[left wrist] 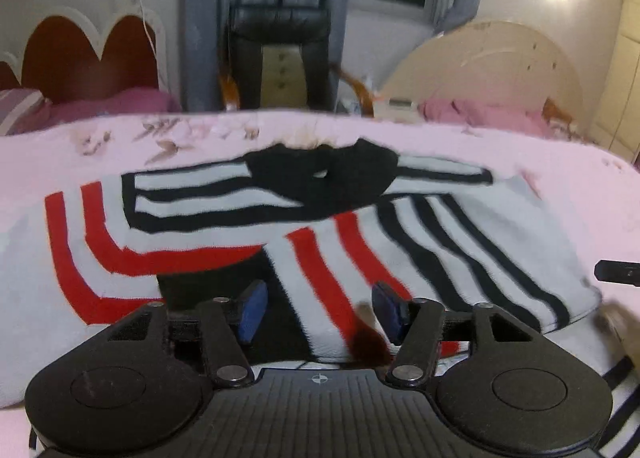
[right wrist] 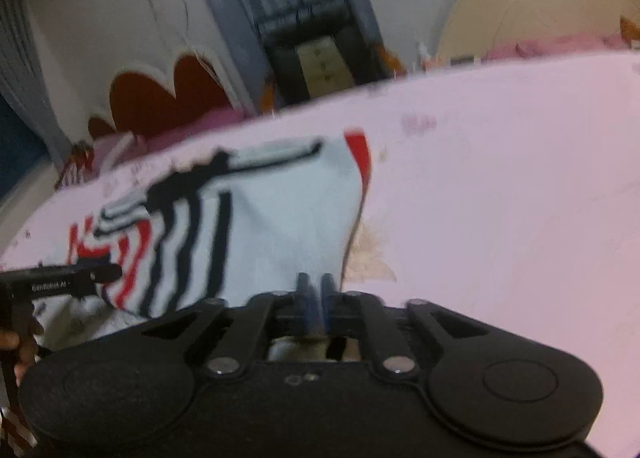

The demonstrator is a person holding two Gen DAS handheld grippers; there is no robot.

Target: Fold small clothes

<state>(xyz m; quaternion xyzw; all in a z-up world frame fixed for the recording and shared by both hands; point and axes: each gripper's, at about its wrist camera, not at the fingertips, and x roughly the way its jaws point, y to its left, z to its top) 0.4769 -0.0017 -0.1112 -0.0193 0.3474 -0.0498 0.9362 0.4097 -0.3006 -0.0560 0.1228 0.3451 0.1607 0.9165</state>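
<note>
Our left gripper (left wrist: 320, 308) has its jaws spread wide, the blue pads (left wrist: 252, 312) standing apart over the striped sweater (left wrist: 224, 218) with nothing pinched between them; red and white stripes of the knit show in the gap. Our right gripper (right wrist: 315, 298) has its jaws drawn nearly together, and the sweater's white hem (right wrist: 288, 242) runs straight down to them; it looks pinched there, though blur hides the contact itself.

The sweater, white with red and black stripes and a black collar (left wrist: 320, 174), lies spread on the pink bedspread (left wrist: 520, 146). One striped sleeve (left wrist: 192, 194) is folded across the body below the collar. From the right wrist view the sweater's near edge rises off the bedspread toward our right gripper, and our left gripper reaches in over the sweater's far striped side.

Beyond the sweater stand a black chair (left wrist: 280, 50), grey curtains (left wrist: 200, 18) and a red scalloped headboard (left wrist: 88, 58).
</note>
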